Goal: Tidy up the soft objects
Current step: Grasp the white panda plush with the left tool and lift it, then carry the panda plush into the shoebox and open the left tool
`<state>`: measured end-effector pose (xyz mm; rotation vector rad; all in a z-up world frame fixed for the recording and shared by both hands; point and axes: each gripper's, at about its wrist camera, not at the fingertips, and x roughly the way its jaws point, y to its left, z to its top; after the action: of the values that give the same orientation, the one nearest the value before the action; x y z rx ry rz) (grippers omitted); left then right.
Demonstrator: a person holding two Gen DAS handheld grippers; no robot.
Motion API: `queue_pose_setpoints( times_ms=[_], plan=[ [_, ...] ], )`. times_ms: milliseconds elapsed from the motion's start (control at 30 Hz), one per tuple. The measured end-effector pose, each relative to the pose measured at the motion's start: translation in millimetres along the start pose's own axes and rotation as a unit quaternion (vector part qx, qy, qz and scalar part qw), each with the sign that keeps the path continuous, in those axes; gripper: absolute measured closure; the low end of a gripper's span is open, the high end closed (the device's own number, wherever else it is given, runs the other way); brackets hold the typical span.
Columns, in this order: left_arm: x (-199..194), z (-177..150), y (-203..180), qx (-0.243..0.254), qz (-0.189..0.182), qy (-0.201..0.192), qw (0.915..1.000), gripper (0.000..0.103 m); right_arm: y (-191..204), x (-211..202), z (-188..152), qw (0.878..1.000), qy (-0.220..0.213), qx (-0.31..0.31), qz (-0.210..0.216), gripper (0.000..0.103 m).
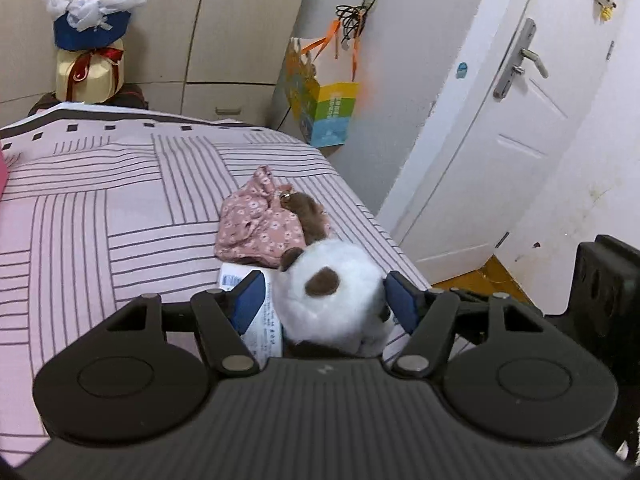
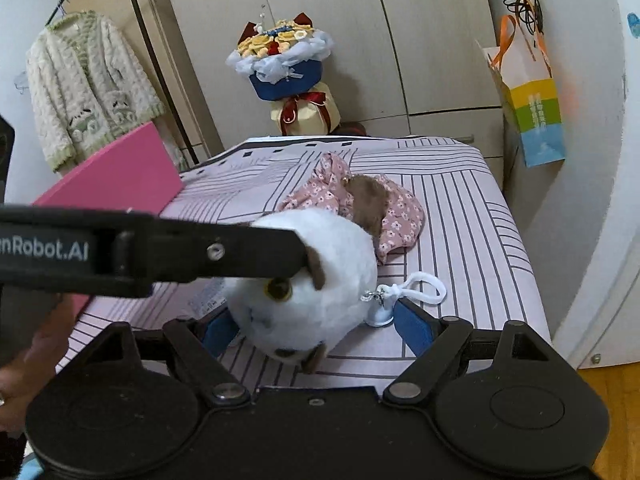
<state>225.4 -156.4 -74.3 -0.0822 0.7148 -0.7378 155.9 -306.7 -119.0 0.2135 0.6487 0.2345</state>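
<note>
A white plush toy (image 1: 332, 292) with brown patches sits low over the striped bed (image 1: 100, 208), near its front edge. My left gripper (image 1: 325, 280) is shut on it, the blue pads pressing on both sides of its head. In the right wrist view one finger (image 2: 240, 248) of that left gripper digs into the plush toy (image 2: 312, 280) from the left. My right gripper (image 2: 316, 316) is open, with its pads wide apart on either side of the toy's lower half. A white loop and a small bell (image 2: 378, 312) hang off the toy. Behind it lies a pink floral cloth (image 1: 256, 224) around a brown plush (image 1: 310, 212).
A white printed packet (image 1: 264, 320) lies under the toy. A pink board (image 2: 120, 176) stands at the bed's left. A bouquet (image 2: 280, 60) and wardrobe doors are behind the bed. A gift bag (image 1: 324, 108) hangs on the wall beside a white door (image 1: 520, 120). A cardigan (image 2: 84, 88) hangs at the far left.
</note>
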Motion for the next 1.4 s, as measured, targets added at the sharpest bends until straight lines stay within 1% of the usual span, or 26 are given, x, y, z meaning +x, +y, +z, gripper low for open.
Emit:
queue_pose_setpoints(
  times_ms=[33,67,133,167,200,233,300,400,500,567,733,867,1067,1233,1300,1400],
  plan=[
    [1,-1,-1,0.002,-0.001,0.001,1.0000,0.043,2,0,-1,1.000,-0.001,-0.004,-0.004,0.017],
    [3,-2,-1,0.001,-0.005,0.005,1.0000,0.047,3,-1,-2,1.000,-0.005,-0.006,-0.010,0.021],
    [3,-3,-3,-0.004,-0.004,0.005,1.0000,0.048,5,-4,-6,1.000,-0.013,-0.007,-0.018,0.026],
    [3,-4,-4,-0.003,-0.002,0.005,1.0000,0.049,5,-6,-8,1.000,-0.017,-0.005,-0.019,0.031],
    [2,-5,-5,-0.003,-0.003,0.003,1.0000,0.050,7,-8,-12,1.000,-0.022,-0.001,-0.020,0.051],
    [1,-7,-6,-0.007,-0.007,0.006,0.9999,0.050,7,-10,-14,1.000,-0.023,0.002,-0.011,0.050],
    [-2,-11,-11,-0.003,-0.006,0.005,1.0000,0.050,12,-13,-21,0.999,-0.032,0.009,-0.023,0.050],
    [-6,-15,-16,0.002,-0.003,0.005,1.0000,0.050,20,-17,-29,0.998,-0.047,-0.006,-0.042,0.050],
    [-12,-19,-21,0.002,-0.003,0.008,1.0000,0.050,27,-24,-33,0.997,-0.051,-0.025,-0.052,0.050],
    [-17,-20,-23,-0.002,-0.004,0.010,0.9999,0.050,31,-29,-35,0.997,-0.052,-0.025,-0.053,0.050],
    [-33,-25,-31,0.000,-0.009,0.025,0.9997,0.050,34,-46,-39,0.998,-0.039,-0.011,-0.043,0.048],
    [-48,-31,-41,-0.005,-0.004,0.036,0.9993,0.050,43,-60,-42,0.999,-0.031,-0.009,-0.037,0.040],
    [-74,-34,-50,-0.003,0.000,0.048,0.9988,0.050,59,-81,-43,0.999,-0.016,-0.008,-0.027,0.037],
    [-101,-35,-50,-0.011,-0.009,0.062,0.9980,0.050,76,-101,-36,0.999,-0.003,-0.036,-0.019,0.037],
    [-112,-36,-51,-0.014,-0.013,0.065,0.9977,0.050,84,-110,-32,0.998,0.003,-0.057,-0.018,0.037],
    [-130,-38,-53,-0.013,-0.013,0.060,0.9980,0.049,99,-122,-26,0.996,0.007,-0.093,-0.016,0.037]
  ],
)
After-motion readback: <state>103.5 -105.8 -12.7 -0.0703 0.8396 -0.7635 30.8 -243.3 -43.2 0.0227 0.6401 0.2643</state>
